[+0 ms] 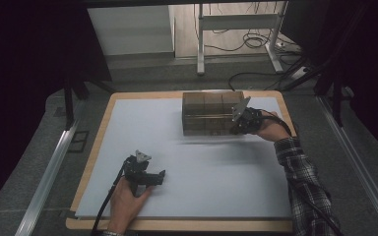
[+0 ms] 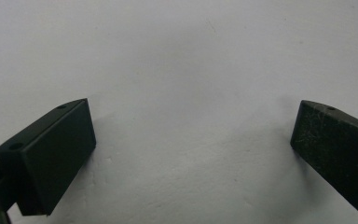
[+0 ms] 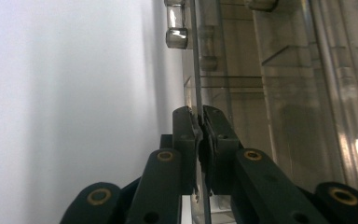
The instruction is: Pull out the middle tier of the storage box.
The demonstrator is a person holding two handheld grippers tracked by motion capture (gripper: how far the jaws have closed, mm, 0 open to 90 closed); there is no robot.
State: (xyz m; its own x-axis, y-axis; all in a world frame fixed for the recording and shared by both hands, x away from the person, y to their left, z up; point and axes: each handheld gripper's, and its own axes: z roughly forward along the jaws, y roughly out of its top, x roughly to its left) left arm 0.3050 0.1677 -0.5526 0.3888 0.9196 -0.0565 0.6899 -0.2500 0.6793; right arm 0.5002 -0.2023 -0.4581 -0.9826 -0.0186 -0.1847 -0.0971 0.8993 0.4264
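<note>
Box point(image 1: 211, 113) at twelve o'clock on the counter point(image 1: 128, 147): right claw point(image 3: 199, 122) pinches its thin wall to move it; left claw point(image 2: 191, 149) rests wide, empty.

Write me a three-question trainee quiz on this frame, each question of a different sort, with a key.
1. True or false: the left hand-held gripper holds the clear plastic box.
2. Multiple choice: the right hand-held gripper is A) open above the mat, B) shut on a thin wall of the box, C) lying on the floor.
3. In a few words: what lies between the left hand-held gripper's jaws in its own view?

Key:
1. False: its jaws stand wide apart over the white mat, away from the box.
2. B: in the right gripper view the pads pinch a clear panel edge.
3. Nothing, just bare white mat.
</note>
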